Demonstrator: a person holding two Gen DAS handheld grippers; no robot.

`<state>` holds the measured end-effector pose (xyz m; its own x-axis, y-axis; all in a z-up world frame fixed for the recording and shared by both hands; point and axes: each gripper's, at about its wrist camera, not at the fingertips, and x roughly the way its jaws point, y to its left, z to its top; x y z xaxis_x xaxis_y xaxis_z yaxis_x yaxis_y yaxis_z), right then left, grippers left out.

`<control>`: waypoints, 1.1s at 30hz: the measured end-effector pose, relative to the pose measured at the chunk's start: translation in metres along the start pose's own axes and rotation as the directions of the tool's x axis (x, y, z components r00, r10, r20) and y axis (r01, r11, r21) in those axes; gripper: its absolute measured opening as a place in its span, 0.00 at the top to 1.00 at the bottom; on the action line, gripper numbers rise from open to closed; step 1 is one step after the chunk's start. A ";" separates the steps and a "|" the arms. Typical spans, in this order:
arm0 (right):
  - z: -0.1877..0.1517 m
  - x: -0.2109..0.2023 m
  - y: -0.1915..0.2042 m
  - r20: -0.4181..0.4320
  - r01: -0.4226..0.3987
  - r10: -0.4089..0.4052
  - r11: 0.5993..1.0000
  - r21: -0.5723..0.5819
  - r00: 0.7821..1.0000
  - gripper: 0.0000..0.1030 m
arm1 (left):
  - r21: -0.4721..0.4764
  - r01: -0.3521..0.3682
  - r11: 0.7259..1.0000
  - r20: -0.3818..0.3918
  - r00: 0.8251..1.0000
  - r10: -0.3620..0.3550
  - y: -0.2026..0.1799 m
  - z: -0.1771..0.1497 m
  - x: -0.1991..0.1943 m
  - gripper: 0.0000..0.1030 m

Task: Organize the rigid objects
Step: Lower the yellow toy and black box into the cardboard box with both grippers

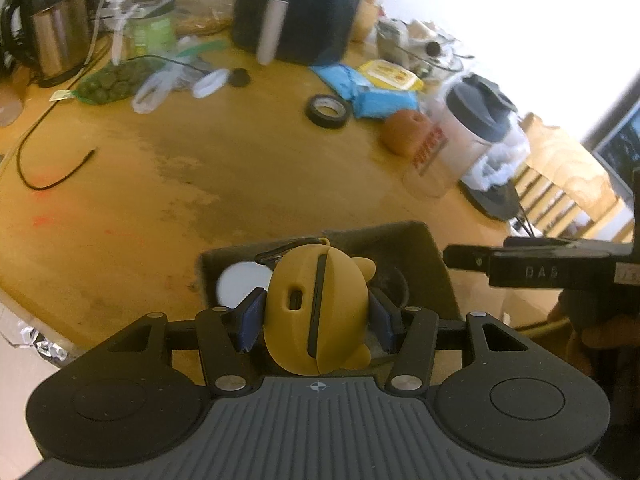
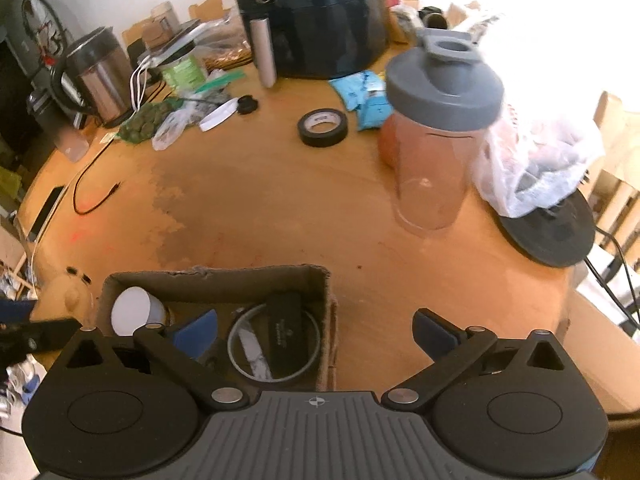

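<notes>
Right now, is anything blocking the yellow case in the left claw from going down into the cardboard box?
Nothing visible blocks it. The left claw grips the yellow case over the open-topped cardboard box. A white cup already lies inside at the left, so room there is reduced.

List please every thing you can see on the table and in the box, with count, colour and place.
Yellow case: one, yellow, between the left gripper's pads above the box.
Cardboard box: one, brown, near table edge.
White cup: one, in the box.
Black flat item: one, in the box.
Tape roll: one, black, mid table.
Shaker bottle: one, clear with grey lid, right side.
Kettle: one, steel and black, far left.
Air fryer: one, black, far side.
Table: one, wooden.
Left gripper: closed on the case.
Right gripper: open, empty.
</notes>
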<state>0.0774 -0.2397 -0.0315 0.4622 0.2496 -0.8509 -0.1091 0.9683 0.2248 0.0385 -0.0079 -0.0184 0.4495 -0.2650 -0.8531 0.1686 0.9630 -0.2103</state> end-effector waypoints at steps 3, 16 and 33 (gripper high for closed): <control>-0.003 -0.006 -0.011 0.010 0.004 -0.004 1.000 0.030 1.000 0.00 | 0.036 0.018 0.999 -0.012 1.000 -0.017 -0.013 0.001 0.005 0.48; -0.010 -0.018 -0.040 0.036 0.006 -0.010 0.994 0.107 0.999 0.00 | 0.244 0.078 0.967 0.040 0.995 -0.091 -0.064 0.000 0.001 0.33; -0.001 0.003 -0.009 -0.030 -0.088 0.089 0.996 0.019 0.996 0.00 | 0.057 -0.112 0.992 0.001 0.994 0.113 -0.018 -0.008 0.000 0.33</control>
<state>0.0788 -0.2478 -0.0367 0.4243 0.3350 -0.8413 -0.1327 0.9420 0.3081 0.0280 -0.0251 -0.0180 0.4663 -0.1550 -0.8709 0.1668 0.9823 -0.0856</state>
